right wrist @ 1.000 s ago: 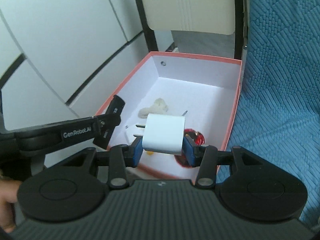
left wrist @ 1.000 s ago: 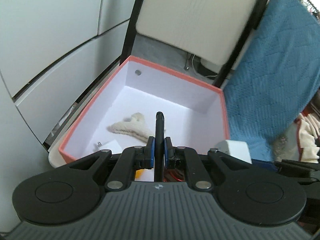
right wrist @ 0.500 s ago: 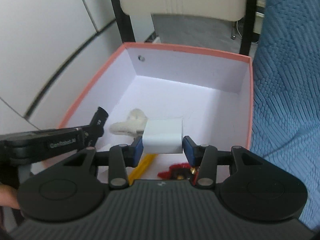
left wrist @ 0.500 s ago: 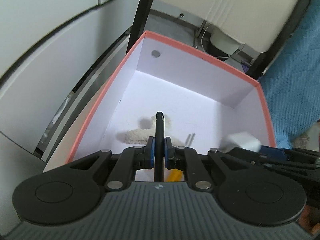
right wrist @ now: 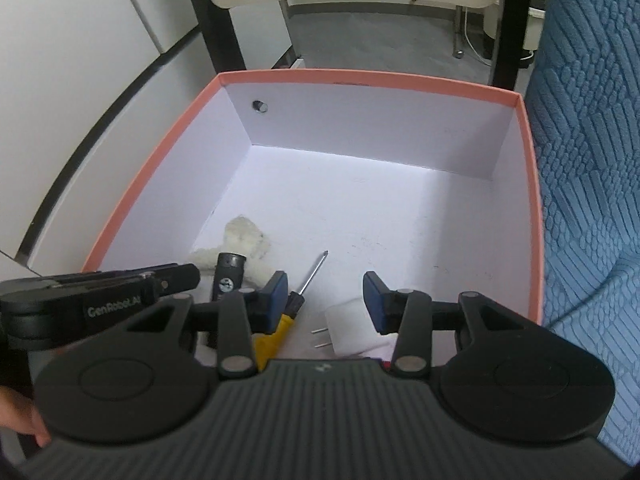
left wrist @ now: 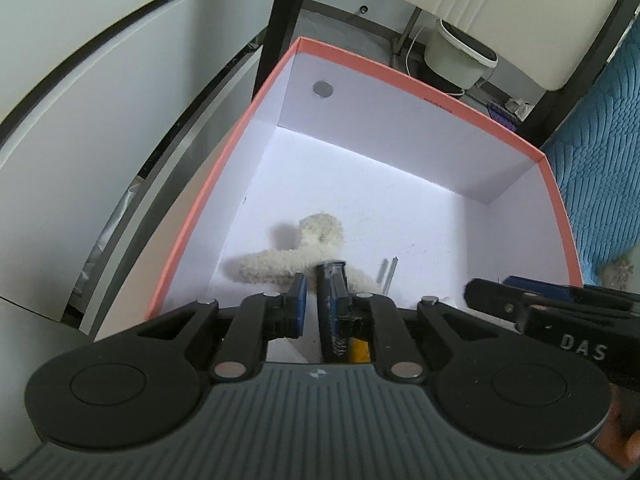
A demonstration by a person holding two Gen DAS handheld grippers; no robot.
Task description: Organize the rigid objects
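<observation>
A pink-rimmed box (left wrist: 416,92) with a white inside holds the objects; it also shows in the right wrist view (right wrist: 360,80). My left gripper (left wrist: 320,300) has its jaws slightly apart, and a flat black device (left wrist: 331,296) leans against the right pad, upright over the box. The device also shows in the right wrist view (right wrist: 228,280). My right gripper (right wrist: 325,300) is open over the box. The white plug adapter (right wrist: 352,336) lies on the box floor below it, prongs pointing left.
In the box lie a fluffy cream toy (left wrist: 304,256) and a yellow-handled screwdriver (right wrist: 292,312). A blue quilted cloth (right wrist: 588,200) lies right of the box. White cabinet fronts (left wrist: 100,100) stand left. Black chair legs (right wrist: 216,32) stand behind.
My right gripper opened and the white adapter dropped onto the box floor. My left gripper's jaws parted slightly around the black device. Both grippers moved further over the box.
</observation>
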